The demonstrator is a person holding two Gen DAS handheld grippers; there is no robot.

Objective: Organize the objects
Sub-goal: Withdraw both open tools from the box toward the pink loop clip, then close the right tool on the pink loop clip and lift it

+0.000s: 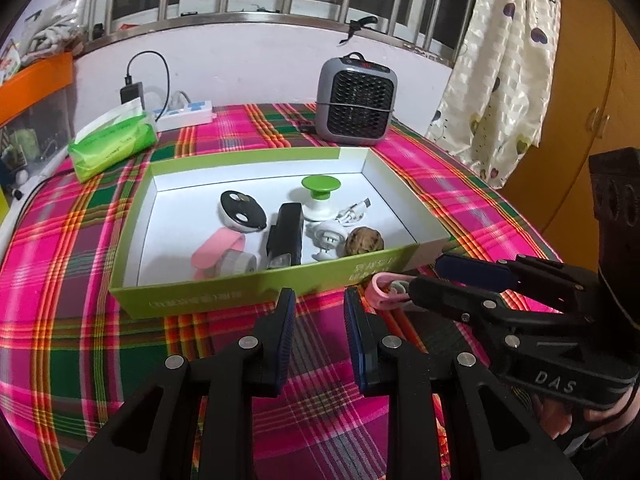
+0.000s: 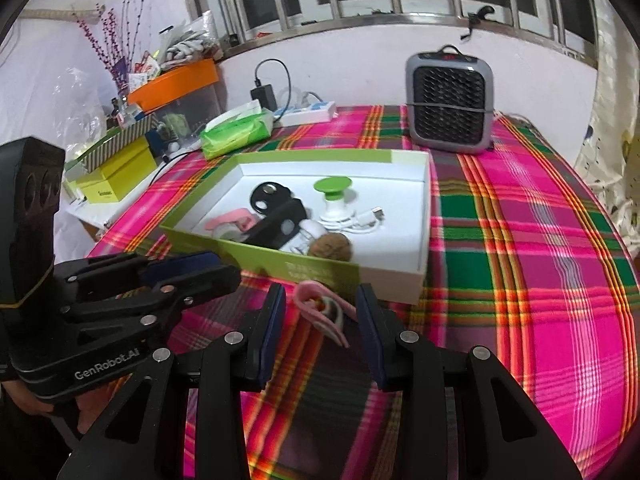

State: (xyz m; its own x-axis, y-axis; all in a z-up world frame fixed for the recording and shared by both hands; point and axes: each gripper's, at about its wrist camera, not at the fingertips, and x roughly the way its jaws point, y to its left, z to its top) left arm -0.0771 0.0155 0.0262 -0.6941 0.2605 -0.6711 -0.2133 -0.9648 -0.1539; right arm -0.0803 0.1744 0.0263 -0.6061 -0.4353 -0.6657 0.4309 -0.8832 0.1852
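Note:
A green box (image 1: 256, 292) (image 2: 256, 258) with a white inside lies on the plaid cloth. It holds a black-and-white case (image 1: 242, 212), a black device (image 1: 285, 236), a pink clip (image 1: 218, 248), a green-topped white piece (image 1: 320, 190), a white cable (image 1: 354, 210) and a walnut (image 1: 365, 241) (image 2: 332, 247). A second pink clip (image 2: 322, 312) (image 1: 386, 290) lies on the cloth in front of the box, between the open fingers of my right gripper (image 2: 320, 320) (image 1: 424, 280). My left gripper (image 1: 320, 328) (image 2: 224, 270) is open and empty just left of it.
A grey fan heater (image 1: 356, 102) (image 2: 450, 100) stands behind the box. A green tissue pack (image 1: 112, 142) (image 2: 236, 130), a white power strip (image 1: 186, 114) and a black charger (image 1: 132, 92) lie at the back left. Boxes and an orange-lidded bin (image 2: 176, 80) stand left of the table.

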